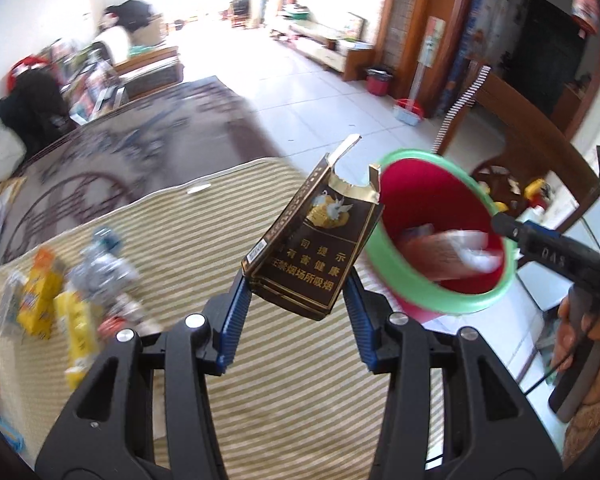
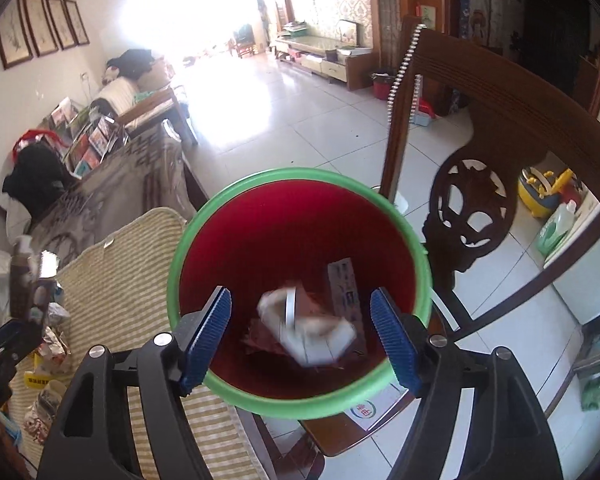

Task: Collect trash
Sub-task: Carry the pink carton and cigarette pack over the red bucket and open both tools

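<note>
left tongs [image 1: 298, 280] – clamped on a torn dark cigarette pack [image 1: 314, 240], held upright between the blue pads, just left of the red bin [image 1: 440, 276] | right tongs [image 2: 300, 332] – apart, straddling the bin's green rim [image 2: 300, 402], wrappers [image 2: 308, 332] inside | more litter [image 1: 72, 280] on the striped mat [image 1: 300, 400], well left

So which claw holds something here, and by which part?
Left claw grips the torn cigarette pack by its lower end. Right claw, open over the red bin, holds nothing.
</note>
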Tool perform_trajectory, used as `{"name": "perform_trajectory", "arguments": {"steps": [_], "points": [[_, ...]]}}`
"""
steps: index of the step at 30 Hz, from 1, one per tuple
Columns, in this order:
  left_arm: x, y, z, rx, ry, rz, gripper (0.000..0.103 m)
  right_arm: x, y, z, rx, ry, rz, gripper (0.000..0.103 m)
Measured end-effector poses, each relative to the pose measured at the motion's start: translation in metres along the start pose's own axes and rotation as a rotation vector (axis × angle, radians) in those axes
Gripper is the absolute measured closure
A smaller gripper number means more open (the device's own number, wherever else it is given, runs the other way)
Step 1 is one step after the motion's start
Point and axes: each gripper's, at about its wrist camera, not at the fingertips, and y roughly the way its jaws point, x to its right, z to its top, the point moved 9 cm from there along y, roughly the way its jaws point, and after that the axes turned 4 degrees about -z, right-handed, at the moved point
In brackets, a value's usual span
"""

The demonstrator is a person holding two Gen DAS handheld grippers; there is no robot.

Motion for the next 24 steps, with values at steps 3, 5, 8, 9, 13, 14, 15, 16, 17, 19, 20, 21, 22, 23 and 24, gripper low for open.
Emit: {"name": "perform_trajectory", "arguments": {"steps": [3, 5, 8, 9, 13, 14, 15, 16, 17, 19, 20, 21, 22, 23, 24], "points": [[0.029, 0.013, 0.016, 0.009, 0.047, -0.050, 0.058, 0.022, -0.013, -0.005, 0.012, 0.058, -0.014, 0.032], [0.056, 0.025, 0.029, 0.013, 0.091, -0.092, 0.058, 0.037, -0.022, -0.012, 0.010, 0.100, -0.021, 0.031], [0.088, 0.043, 0.043, 0.007, 0.140, -0.137, 0.058, 0.056, -0.035, -0.023, 0.009, 0.145, -0.043, 0.030], [0.095, 0.047, 0.045, 0.003, 0.150, -0.149, 0.058, 0.061, -0.039, -0.027, 0.008, 0.155, -0.049, 0.030], [0.127, 0.065, 0.049, -0.011, 0.210, -0.174, 0.058, 0.081, -0.057, -0.041, 0.016, 0.196, -0.086, 0.030], [0.129, 0.066, 0.048, -0.014, 0.216, -0.180, 0.057, 0.085, -0.059, -0.044, 0.015, 0.204, -0.095, 0.030], [0.131, 0.067, 0.046, -0.017, 0.219, -0.186, 0.054, 0.089, -0.063, -0.048, 0.013, 0.211, -0.104, 0.030], [0.131, 0.066, 0.044, -0.013, 0.219, -0.184, 0.038, 0.092, -0.065, -0.050, 0.014, 0.217, -0.109, 0.030], [0.129, 0.063, 0.044, 0.000, 0.217, -0.180, 0.029, 0.093, -0.068, -0.052, 0.017, 0.225, -0.112, 0.030], [0.125, 0.055, 0.044, 0.024, 0.211, -0.177, 0.029, 0.093, -0.072, -0.054, 0.021, 0.230, -0.112, 0.030], [0.124, 0.052, 0.044, 0.028, 0.208, -0.180, 0.029, 0.092, -0.073, -0.054, 0.023, 0.226, -0.112, 0.030], [0.119, 0.045, 0.044, 0.038, 0.202, -0.181, 0.029, 0.090, -0.073, -0.053, 0.024, 0.220, -0.110, 0.030], [0.118, 0.041, 0.044, 0.046, 0.196, -0.180, 0.029, 0.085, -0.073, -0.052, 0.024, 0.211, -0.104, 0.030], [0.113, 0.036, 0.043, 0.055, 0.185, -0.178, 0.028, 0.079, -0.072, -0.051, 0.024, 0.202, -0.097, 0.030], [0.107, 0.031, 0.041, 0.061, 0.171, -0.176, 0.028, 0.071, -0.072, -0.049, 0.024, 0.186, -0.087, 0.030]]}}
